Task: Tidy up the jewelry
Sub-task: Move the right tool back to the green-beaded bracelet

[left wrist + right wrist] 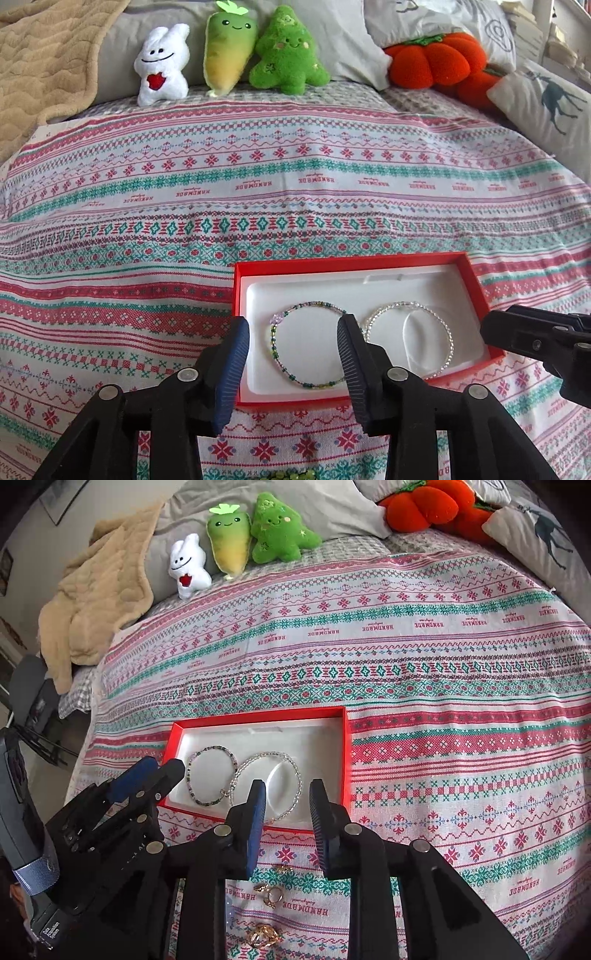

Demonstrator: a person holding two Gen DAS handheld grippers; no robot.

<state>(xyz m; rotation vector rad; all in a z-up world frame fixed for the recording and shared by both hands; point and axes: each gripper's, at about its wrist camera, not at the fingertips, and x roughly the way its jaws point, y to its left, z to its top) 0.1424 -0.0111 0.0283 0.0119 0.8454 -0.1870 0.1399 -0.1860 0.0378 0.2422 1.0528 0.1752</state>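
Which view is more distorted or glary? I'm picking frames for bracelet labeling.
Right wrist view: heavier fisheye bend, dark vignette at the corners, red box skewed; clear bracelet faint against the glossy white insert. Left wrist view: milder curvature, green bracelet sharp, clear bracelet low in contrast; background washed out at the upper right.

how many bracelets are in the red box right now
2. A green beaded bracelet lies in the left part of the red box; a clear beaded bracelet lies right of it, apparently touching. None looks hidden.
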